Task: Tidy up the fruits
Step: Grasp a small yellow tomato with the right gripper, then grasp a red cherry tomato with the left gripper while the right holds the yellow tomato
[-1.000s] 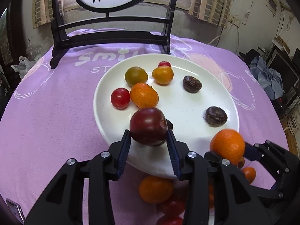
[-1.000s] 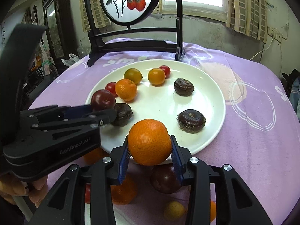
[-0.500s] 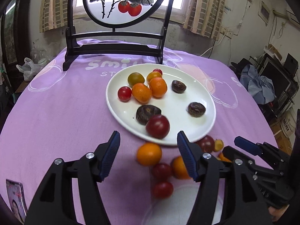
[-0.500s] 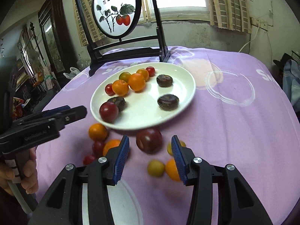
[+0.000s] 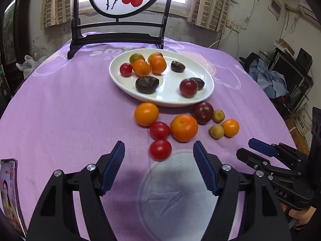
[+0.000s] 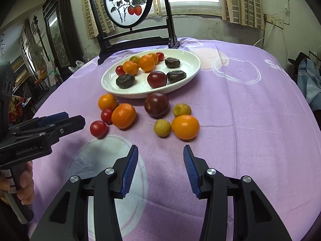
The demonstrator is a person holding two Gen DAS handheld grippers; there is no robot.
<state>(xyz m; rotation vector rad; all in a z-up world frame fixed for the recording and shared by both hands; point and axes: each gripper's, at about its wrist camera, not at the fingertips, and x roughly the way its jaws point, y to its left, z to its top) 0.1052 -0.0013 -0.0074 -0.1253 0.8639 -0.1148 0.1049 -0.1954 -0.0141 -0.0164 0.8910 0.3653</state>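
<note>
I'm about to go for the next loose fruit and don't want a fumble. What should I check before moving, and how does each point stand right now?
1. Left gripper open and empty: ok.
2. Right gripper open and empty: ok.
3. Loose fruit left on the purple cloth: ok, eight pieces, the nearest a red cherry tomato ahead of the left gripper.
4. Room on the white plate: ok, bare patches at its centre and near edge.
5. Target stands apart from its neighbours: not ok, the large tangerine and a second red cherry tomato crowd it.
6. Fruit on the plate at rest: cannot tell.
</note>
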